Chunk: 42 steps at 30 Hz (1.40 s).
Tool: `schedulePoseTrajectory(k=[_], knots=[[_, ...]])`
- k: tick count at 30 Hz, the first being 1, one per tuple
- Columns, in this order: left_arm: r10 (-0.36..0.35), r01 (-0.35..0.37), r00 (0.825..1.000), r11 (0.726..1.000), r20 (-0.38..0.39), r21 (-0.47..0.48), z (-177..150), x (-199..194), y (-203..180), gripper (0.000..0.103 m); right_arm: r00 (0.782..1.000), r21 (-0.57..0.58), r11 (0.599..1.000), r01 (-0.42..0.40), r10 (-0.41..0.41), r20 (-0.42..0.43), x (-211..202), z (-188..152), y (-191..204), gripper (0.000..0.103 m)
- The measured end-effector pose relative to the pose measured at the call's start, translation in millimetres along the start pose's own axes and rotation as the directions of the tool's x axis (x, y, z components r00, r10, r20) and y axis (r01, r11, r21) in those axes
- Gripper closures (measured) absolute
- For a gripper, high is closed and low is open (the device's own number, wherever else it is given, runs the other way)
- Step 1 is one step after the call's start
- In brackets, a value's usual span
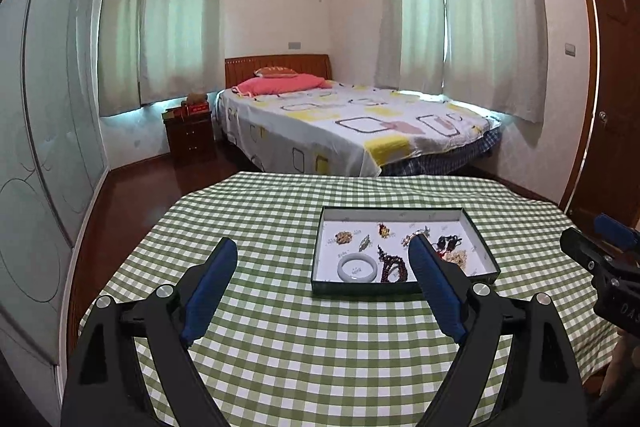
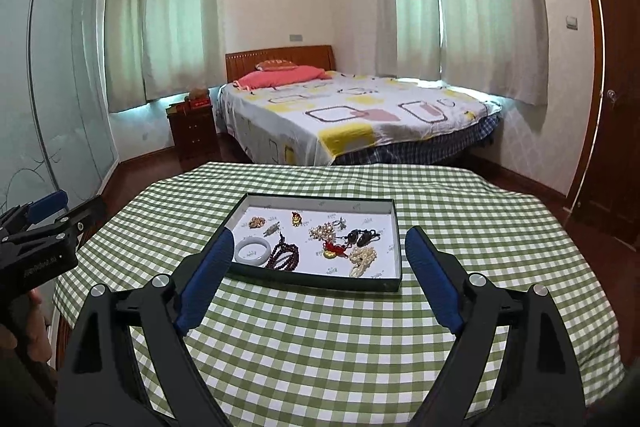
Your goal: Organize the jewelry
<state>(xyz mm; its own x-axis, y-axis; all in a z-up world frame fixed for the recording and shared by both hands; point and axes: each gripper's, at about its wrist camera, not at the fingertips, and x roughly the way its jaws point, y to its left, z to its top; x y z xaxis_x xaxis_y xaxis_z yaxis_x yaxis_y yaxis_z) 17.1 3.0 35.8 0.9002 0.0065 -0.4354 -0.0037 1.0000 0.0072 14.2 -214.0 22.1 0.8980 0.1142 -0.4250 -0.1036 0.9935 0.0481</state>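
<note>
Your two blue-padded grippers – left gripper (image 1: 322,247), right gripper (image 2: 319,237) – hang wide and empty above one green-checked tablecloth (image 2: 360,347); one dark-rimmed white tray (image 2: 394,227) holds one pale jade bangle (image 2: 251,251) – bare cloth all round.

A table (image 2: 460,227) carries everything; a green-and-white checked cloth (image 2: 320,347) covers its top and hangs over the edges; on the cloth lies one shallow tray (image 2: 316,277), dark green outside and white inside, set toward the far middle; it sits flat, its long side across the table; around the tray the cloth is smooth, with a slight rumple at the far edge.
</note>
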Motion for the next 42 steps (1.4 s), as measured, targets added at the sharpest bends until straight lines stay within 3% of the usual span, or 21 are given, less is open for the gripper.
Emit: schedulePoseTrajectory(k=[42], knots=[[-0.010, 0.010, 1.000, 1.000, -0.006, -0.025, -7.0, -5.1, 2.3, 0.018, 1.000, -0.003, 1.000, -0.001, 0.001, 0.023, -9.8, 0.3, 8.9, 0.017]])
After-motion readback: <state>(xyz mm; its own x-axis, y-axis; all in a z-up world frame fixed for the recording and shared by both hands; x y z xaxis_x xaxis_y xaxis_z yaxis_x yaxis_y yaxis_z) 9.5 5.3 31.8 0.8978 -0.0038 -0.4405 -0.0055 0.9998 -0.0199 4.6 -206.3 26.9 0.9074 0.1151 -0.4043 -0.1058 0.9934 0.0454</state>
